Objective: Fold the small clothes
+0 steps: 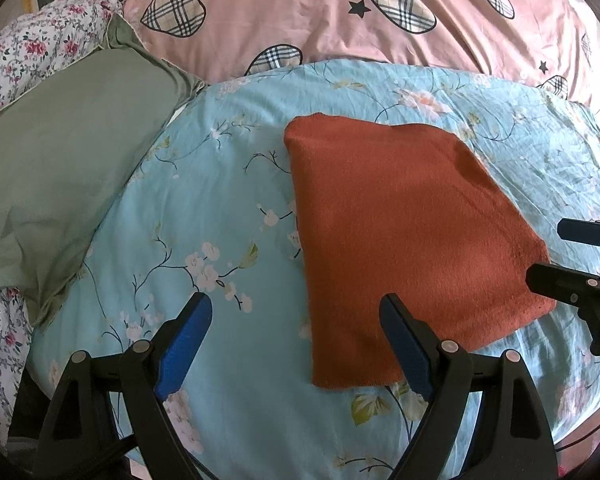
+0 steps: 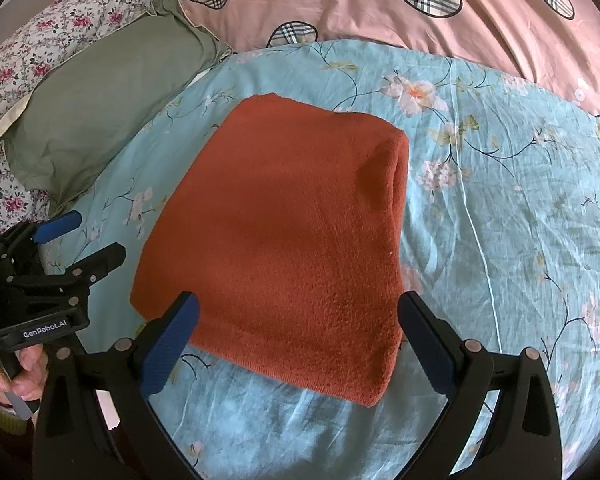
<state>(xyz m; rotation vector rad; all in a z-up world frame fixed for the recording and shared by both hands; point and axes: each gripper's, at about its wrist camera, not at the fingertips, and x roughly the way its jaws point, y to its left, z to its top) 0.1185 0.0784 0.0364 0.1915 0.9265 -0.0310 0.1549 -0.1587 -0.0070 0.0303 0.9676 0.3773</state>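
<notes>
- Nearest the cameras, the left tool [image 1: 296,344] is seen with its jaws spread wide and nothing held between them; only the blue floral bedspread [image 1: 204,216] lies under the gap, with the cloth's near left corner by one blue pad.
- The right tool [image 2: 298,342] is likewise spread wide and empty, its two pads [image 2: 172,344] standing either side of the cloth's near edge without pressing on it, as far as can be judged.
- The orange knitted cloth [image 2: 284,232] is found lying flat on the bedspread, just ahead of both tools and between them; it appears already doubled over, a rounded folded edge being visible along its right side.
- The cloth is judged to be light, soft and limp: it will drape and sag when lifted, and its fuzzy knit should give the pads good friction, so slipping is unlikely.
- A hold is best taken at the two near corners, one per tool, all layers being pinched together; a grip on the top layer alone could undo the fold.
- The bedspread beneath is soft and wrinkled, so it may be pinched up along with the cloth.
- Further left, a green pillow [image 1: 60,168] is seen well apart from the cloth, and is not in the way.
- Farthest off, a pink duvet [image 1: 320,20] with plaid hearts and a floral quilt [image 1: 28,48] are seen, both clear of the working area.
</notes>
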